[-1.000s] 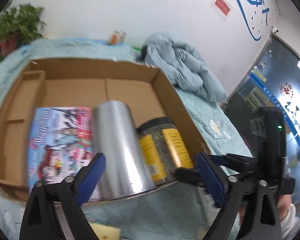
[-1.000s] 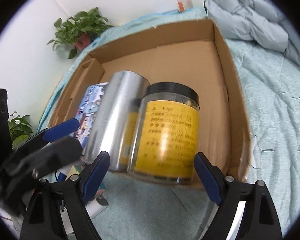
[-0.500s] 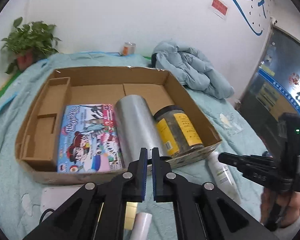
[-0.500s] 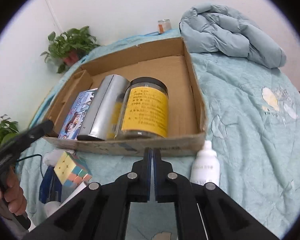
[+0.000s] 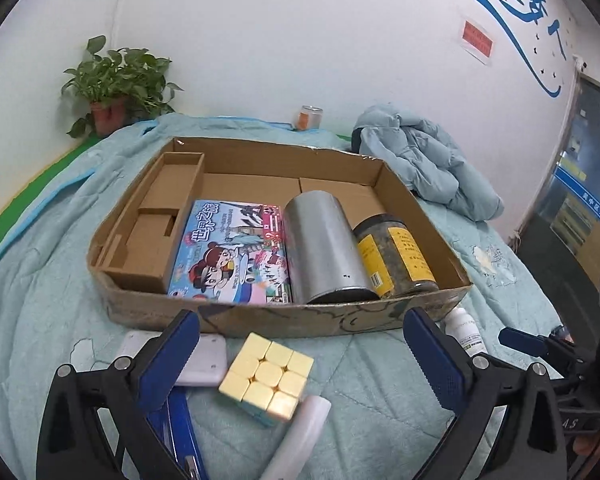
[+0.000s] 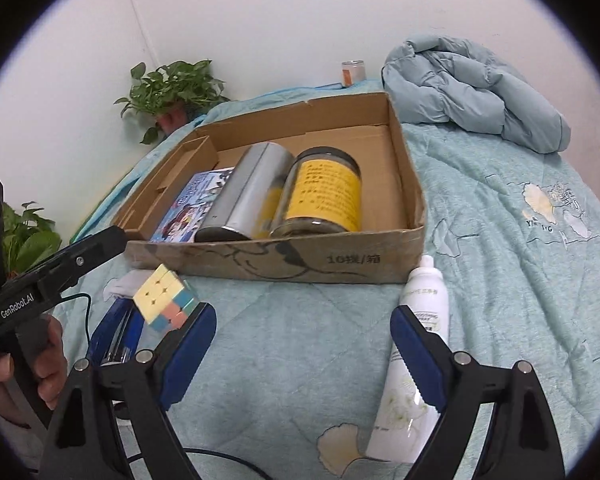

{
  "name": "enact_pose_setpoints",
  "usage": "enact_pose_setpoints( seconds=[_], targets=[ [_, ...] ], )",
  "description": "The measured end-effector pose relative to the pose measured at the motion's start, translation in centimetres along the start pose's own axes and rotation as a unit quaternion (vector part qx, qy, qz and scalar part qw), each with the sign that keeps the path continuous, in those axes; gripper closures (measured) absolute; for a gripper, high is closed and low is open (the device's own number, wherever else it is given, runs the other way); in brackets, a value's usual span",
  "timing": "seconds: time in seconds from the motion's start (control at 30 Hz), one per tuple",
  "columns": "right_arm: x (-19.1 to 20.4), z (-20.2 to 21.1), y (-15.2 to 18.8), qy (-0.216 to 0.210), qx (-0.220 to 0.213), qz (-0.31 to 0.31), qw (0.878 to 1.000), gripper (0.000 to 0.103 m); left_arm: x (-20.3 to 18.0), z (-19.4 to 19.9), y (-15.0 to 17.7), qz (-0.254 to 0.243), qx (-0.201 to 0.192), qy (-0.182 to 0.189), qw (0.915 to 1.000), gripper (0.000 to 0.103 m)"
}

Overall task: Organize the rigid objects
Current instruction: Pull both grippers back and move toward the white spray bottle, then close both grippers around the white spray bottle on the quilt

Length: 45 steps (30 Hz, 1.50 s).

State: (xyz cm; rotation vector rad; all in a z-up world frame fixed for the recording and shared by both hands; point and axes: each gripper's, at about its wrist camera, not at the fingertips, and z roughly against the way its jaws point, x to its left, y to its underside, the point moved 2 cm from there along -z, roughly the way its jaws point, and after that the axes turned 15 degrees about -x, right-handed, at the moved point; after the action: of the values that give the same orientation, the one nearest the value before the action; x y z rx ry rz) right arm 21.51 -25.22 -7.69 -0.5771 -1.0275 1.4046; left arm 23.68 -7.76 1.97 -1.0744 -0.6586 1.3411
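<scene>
On the brown cardboard box's [image 6: 340, 268] front wall, "10" and Chinese characters are printed; the black left gripper [image 5: 300, 352] reads "GenRobot.AI". Inside lie a colourful cartoon picture box [image 5: 232, 252], a silver metal cylinder [image 5: 324, 248] and a yellow-labelled glass jar [image 6: 324, 196], side by side. Both the left and right gripper [image 6: 304, 336] are spread, empty. A pastel puzzle cube [image 5: 268, 376] and white spray bottle [image 6: 416, 344] rest on the quilted teal bedspread [image 6: 500, 264].

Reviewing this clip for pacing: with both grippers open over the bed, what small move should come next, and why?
Probably lower the left gripper onto the puzzle cube: it lies between the open fingers, outside the cardboard box, which has free floor behind the silver can.
</scene>
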Motion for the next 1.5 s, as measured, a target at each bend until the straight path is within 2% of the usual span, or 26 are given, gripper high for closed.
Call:
enact_pose_setpoints(
  seconds=[0.1,0.2,0.53,0.83,0.97,1.07,1.17,1.33,1.4,1.5],
  targets=[
    [0.6,-0.1,0.4,-0.005,0.009,0.004,1.0,0.014,-0.2,0.6,0.3,-0.013,0.004,-0.021,0.9997,0.001],
    [1.5,0.0,0.9,-0.013,0.018,0.01,1.0,0.014,-0.1,1.1,0.3,-0.017,0.004,-0.026,0.9995,0.001],
    [4.0,1.4,1.7,-0.006,0.004,0.035,0.999,0.014,-0.5,2.6,1.8,-0.03,0.024,-0.027,0.9989,0.001],
    [5.8,1.8,1.2,-0.005,-0.025,0.045,0.999,0.014,0.4,3.9,1.8,-0.049,0.02,-0.052,0.9973,0.001],
    [5.8,1.5,1.3,-0.007,-0.019,0.048,0.999,0.014,0.8,3.8,2.1,-0.042,0.033,-0.047,0.9975,0.001],
    [4.5,1.4,1.5,0.0,-0.01,0.027,1.0,0.014,0.5,3.3,2.5,-0.034,0.048,-0.032,0.9977,0.001],
    [1.8,1.4,1.9,0.028,0.001,0.001,1.0,0.014,-0.2,2.4,3.3,-0.027,0.073,-0.006,0.9969,0.001],
    [-3.0,1.0,3.2,0.07,0.049,-0.047,0.995,0.015,-2.4,1.2,4.8,-0.042,0.099,0.028,0.9939,0.001],
    [-4.3,1.1,3.7,0.084,0.059,-0.059,0.993,0.016,-3.1,0.8,5.2,-0.044,0.107,0.04,0.9925,0.001],
    [-5.6,0.7,4.9,0.094,0.088,-0.074,0.989,0.027,-3.7,0.2,5.7,-0.041,0.118,0.051,0.9909,0.001]
  ],
)
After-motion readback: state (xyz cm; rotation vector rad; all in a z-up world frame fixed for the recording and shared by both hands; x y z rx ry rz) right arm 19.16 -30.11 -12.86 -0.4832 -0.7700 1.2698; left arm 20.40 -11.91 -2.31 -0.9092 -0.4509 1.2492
